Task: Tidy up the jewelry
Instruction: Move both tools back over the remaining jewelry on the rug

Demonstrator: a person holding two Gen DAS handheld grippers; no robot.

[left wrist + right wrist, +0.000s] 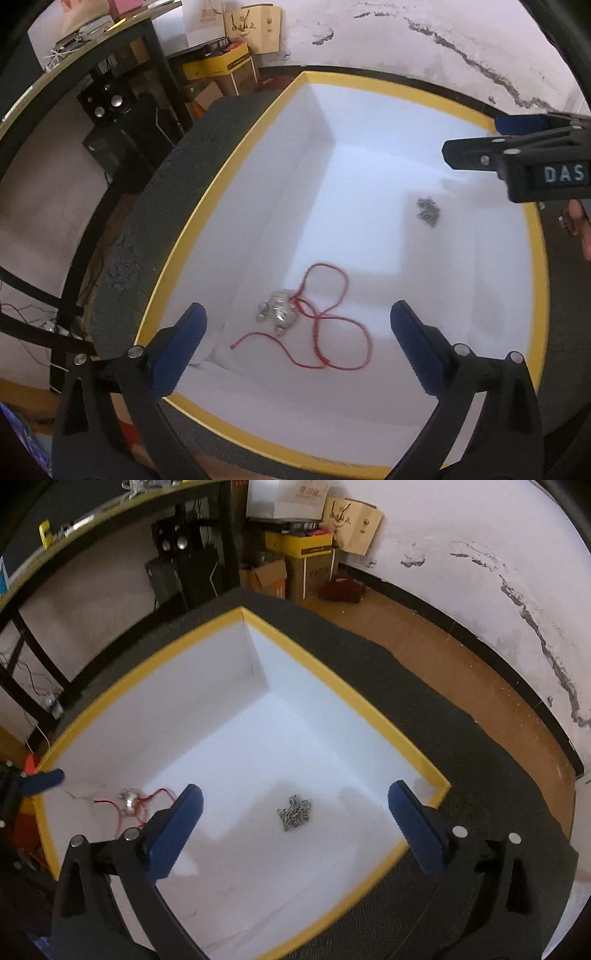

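Inside the white box (pixel 369 88) with the yellow rim lie both pieces of jewelry: a silver pendant (pixel 277 312) on a looped red cord (pixel 334 332) near one wall, and a small heap of silver chain (pixel 294 811) well apart from it on the bare white floor. Neither piece touches the other, which suits a sorting job, since cord and chain kept separate cannot tangle.

Above the pendant hangs the left gripper (pixel 298 317), its blue pads spread wide with nothing between them; the pendant sits on the box floor below the gap, not pinched. The right gripper (pixel 295 801) hangs likewise over the chain, jaws fully apart and empty. From the left wrist view the right gripper's black finger (pixel 476 153) reaches in from the side, over the far part of the box.

Each hand seems to own one piece, so both items look delivered into the box. The box rests on a dark textured mat (pixel 443 709), with a wooden floor (pixel 461 653) beyond.
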